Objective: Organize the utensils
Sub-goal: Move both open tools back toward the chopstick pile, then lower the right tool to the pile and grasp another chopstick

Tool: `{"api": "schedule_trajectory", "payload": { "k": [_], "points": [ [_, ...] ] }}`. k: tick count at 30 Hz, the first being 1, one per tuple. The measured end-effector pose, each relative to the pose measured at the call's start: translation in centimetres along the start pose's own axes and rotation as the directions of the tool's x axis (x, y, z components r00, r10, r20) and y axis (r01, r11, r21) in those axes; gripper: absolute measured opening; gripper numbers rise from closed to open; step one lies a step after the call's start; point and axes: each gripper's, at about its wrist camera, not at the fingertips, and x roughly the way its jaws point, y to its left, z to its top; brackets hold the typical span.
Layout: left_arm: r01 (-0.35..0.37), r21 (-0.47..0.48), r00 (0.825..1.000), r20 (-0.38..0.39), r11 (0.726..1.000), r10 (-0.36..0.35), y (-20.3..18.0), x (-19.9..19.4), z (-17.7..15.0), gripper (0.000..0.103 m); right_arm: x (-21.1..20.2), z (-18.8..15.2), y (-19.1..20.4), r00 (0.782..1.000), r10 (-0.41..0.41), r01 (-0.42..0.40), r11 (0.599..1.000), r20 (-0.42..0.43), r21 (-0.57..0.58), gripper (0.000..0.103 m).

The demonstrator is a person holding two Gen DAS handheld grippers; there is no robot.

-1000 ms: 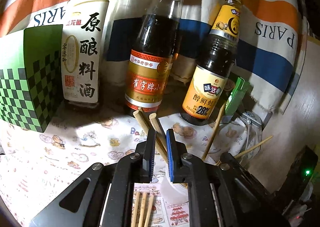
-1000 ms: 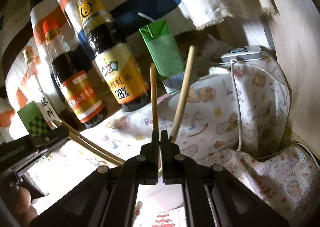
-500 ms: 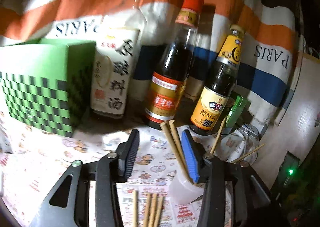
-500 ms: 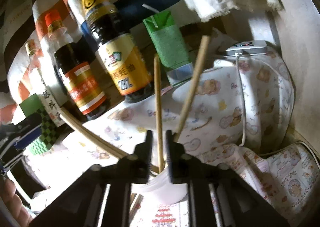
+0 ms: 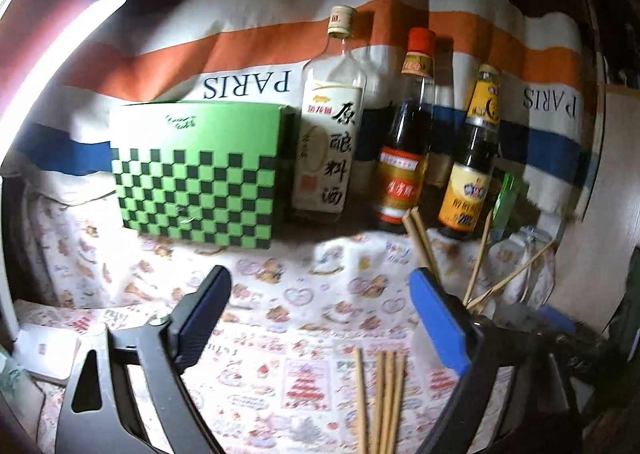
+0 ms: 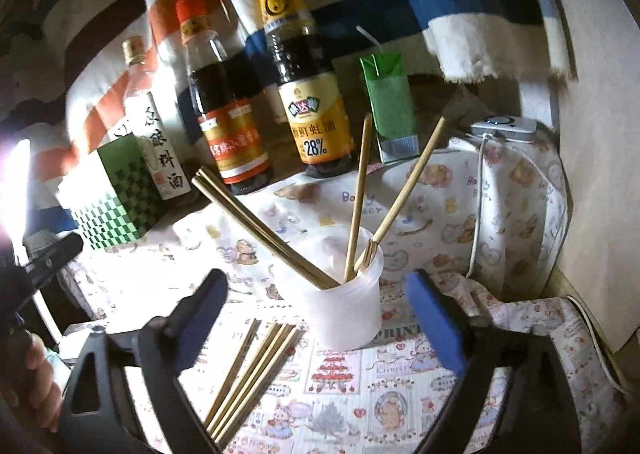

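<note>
Right gripper (image 6: 316,318) w/ blue-padded black fingers is spread wide, holding nothing. The translucent white plastic cup (image 6: 347,306) sits just ahead, between the two finger lines but touching neither pad. In the cup: four bamboo chopsticks. A pair (image 6: 256,228) leans away toward the green-and-black checkered box (image 6: 114,199); the other two (image 6: 394,199) tilt toward the far side, fanned apart. Four more loose bamboo chopsticks (image 6: 250,376) lie flat on the cartoon-print tablecloth (image 6: 352,406), right in front of the cup, by the gripper's left finger.

Left gripper (image 5: 320,330) is also wide open, empty. From the left wrist view the loose chopsticks (image 5: 380,398) lie between its fingers, nearer the right pad. The cup's body is hidden behind that pad; only sticks poke up past it.

Behind the cup: a clear cooking-wine bottle w/ white label (image 5: 328,125), a dark sauce bottle w/ red cap (image 5: 404,145), a dark bottle w/ yellow label (image 6: 308,93), and a small green drink carton (image 6: 390,101).
</note>
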Motion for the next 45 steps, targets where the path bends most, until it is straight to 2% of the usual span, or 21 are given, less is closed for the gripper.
{"api": "schedule_trajectory", "payload": {
  "k": [1, 3, 6, 9, 12, 15, 19, 22, 27, 31, 34, 35, 37, 41, 44, 45],
  "points": [
    [-0.005, 0.020, 1.000, -0.005, 1.000, 0.005, 0.0, -0.1, -0.5, 0.099, -0.1, -0.2, 0.0, 1.000, -0.008, 0.008, 1.000, 0.008, -0.005, 0.098],
    [-0.009, 0.044, 1.000, -0.003, 0.999, 0.010, 0.5, -0.3, -1.6, 0.102, 0.1, -0.5, 0.2, 1.000, -0.029, 0.029, 0.999, 0.000, -0.032, 0.100],
    [-0.030, 0.048, 0.998, -0.055, 0.998, 0.032, 1.6, 0.2, -2.7, 0.102, 1.4, -0.5, 0.4, 0.994, -0.067, 0.056, 0.991, -0.087, -0.125, 0.100],
    [-0.057, 0.000, 0.995, -0.077, 0.998, 0.057, 2.8, 0.8, -2.9, 0.102, 2.0, -0.8, -0.6, 0.987, -0.099, 0.090, 0.993, -0.126, -0.077, 0.100],
    [-0.055, -0.019, 0.990, -0.127, 0.998, 0.053, 3.5, 2.0, -3.6, 0.102, 2.1, -1.1, -1.3, 0.984, -0.092, 0.088, 0.995, -0.153, -0.035, 0.100],
    [-0.088, -0.014, 0.983, -0.162, 0.996, 0.084, 3.7, 3.1, -4.4, 0.102, 2.6, -1.4, -1.5, 0.977, -0.102, 0.096, 0.994, -0.186, -0.042, 0.102],
    [-0.077, -0.025, 0.974, -0.217, 0.997, 0.070, 4.0, 4.5, -5.2, 0.102, 4.2, -2.0, -1.8, 0.957, -0.107, 0.097, 0.994, -0.268, -0.049, 0.103],
    [-0.064, -0.066, 0.961, -0.274, 0.996, 0.043, 4.6, 5.5, -5.6, 0.102, 4.8, -2.4, -1.9, 0.951, -0.120, 0.112, 0.993, -0.285, -0.044, 0.103],
    [-0.058, -0.136, 0.918, -0.398, 0.989, -0.001, 5.7, 7.2, -6.4, 0.102, 4.9, -2.5, -1.9, 0.950, -0.115, 0.109, 0.993, -0.289, -0.036, 0.103],
    [-0.046, -0.146, 0.899, -0.438, 0.988, -0.023, 5.6, 8.1, -7.3, 0.102, 5.5, -2.8, -2.0, 0.943, -0.103, 0.102, 0.995, -0.316, -0.022, 0.103],
    [-0.049, -0.117, 0.887, -0.462, 0.992, -0.011, 4.8, 8.5, -7.8, 0.102, 5.8, -3.1, -2.0, 0.935, -0.098, 0.100, 0.995, -0.341, -0.011, 0.103],
    [-0.050, -0.118, 0.887, -0.462, 0.992, -0.010, 4.8, 8.6, -7.8, 0.102, 5.9, -3.2, -1.9, 0.932, -0.097, 0.100, 0.995, -0.348, -0.009, 0.103],
    [-0.040, -0.170, 0.901, -0.433, 0.985, -0.038, 5.2, 8.2, -7.6, 0.102, 5.9, -3.4, -1.7, 0.929, -0.094, 0.097, 0.995, -0.358, -0.008, 0.103],
    [-0.026, -0.256, 0.924, -0.374, 0.966, -0.075, 6.5, 7.1, -6.5, 0.102, 4.8, -3.4, 0.7, 0.941, -0.057, 0.042, 0.998, -0.335, -0.051, 0.103],
    [-0.078, -0.221, 0.943, -0.333, 0.972, -0.001, 7.1, 6.5, -5.9, 0.102, 5.0, -3.6, 1.9, 0.938, -0.075, 0.065, 0.997, -0.339, -0.040, 0.102],
    [-0.098, -0.207, 0.946, -0.322, 0.973, 0.027, 7.2, 6.5, -5.8, 0.102, 5.5, -3.7, 2.1, 0.929, -0.072, 0.072, 0.997, -0.362, -0.013, 0.091]
  ]
}}
